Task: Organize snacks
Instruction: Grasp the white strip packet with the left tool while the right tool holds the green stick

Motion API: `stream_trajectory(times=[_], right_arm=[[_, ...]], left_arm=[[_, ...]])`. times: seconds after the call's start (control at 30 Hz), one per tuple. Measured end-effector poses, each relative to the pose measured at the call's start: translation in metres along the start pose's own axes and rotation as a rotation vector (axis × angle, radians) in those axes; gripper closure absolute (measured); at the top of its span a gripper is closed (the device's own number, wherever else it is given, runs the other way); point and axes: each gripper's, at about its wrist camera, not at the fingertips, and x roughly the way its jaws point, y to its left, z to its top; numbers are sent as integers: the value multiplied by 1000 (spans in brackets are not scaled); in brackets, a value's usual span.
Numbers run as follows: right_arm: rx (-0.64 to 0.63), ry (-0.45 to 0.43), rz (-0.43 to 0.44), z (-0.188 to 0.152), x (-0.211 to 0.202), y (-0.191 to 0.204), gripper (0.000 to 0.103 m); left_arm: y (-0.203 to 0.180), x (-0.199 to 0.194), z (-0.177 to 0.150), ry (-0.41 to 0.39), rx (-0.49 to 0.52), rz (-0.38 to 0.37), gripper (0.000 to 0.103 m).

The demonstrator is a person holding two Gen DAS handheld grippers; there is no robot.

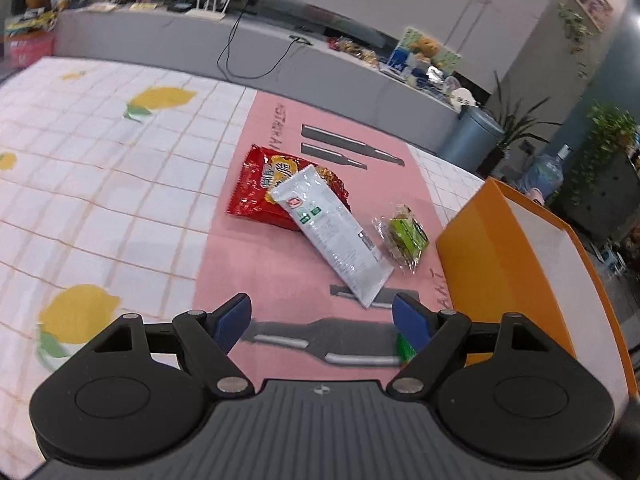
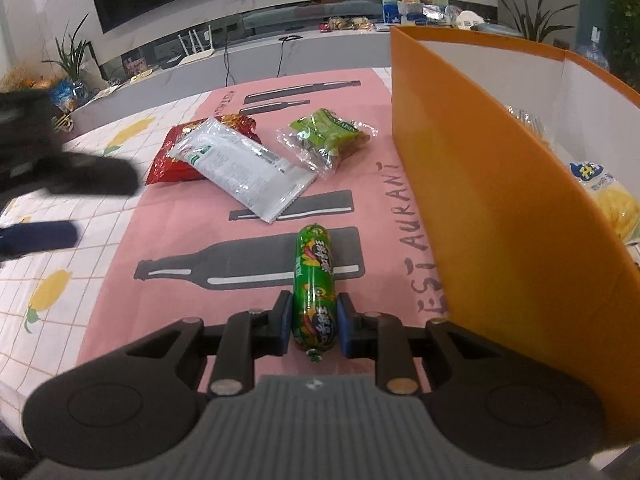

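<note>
The right gripper (image 2: 314, 322) is clamping its blue pads (image 2: 285, 320) on the near end of a green sausage (image 2: 313, 284), which is lying lengthwise on the pink mat (image 2: 176, 236) over a printed bottle shape. The jaws are standing narrow, pressed against both sides of the wrapper. Just to its right, the orange box (image 2: 480, 184) is standing upright on the tabletop (image 2: 60, 280); a yellow snack bag (image 2: 612, 200) is lying inside it.

The left gripper (image 1: 322, 322) is hovering above the mat with its jaws spread wide and nothing between them. Ahead of it, a white packet (image 1: 332, 228) is lying tilted across a red chip bag (image 1: 256, 188), touching it. A green snack in clear wrap (image 1: 402, 234) is sitting just beside the white packet, between it and the box.
</note>
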Motion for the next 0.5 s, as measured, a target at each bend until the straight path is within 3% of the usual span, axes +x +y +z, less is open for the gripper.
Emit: stream_trajectory(times=[0.13, 0.37, 0.5], right_arm=[[12, 12, 17, 0, -1, -3, 82], [30, 20, 31, 3, -1, -5, 82], [30, 20, 39, 3, -1, -6, 82]], left_arm=[[-4, 29, 10, 2, -64, 10, 9], [-6, 76, 23, 77, -176, -9, 10], [1, 94, 17, 99, -237, -107, 28]])
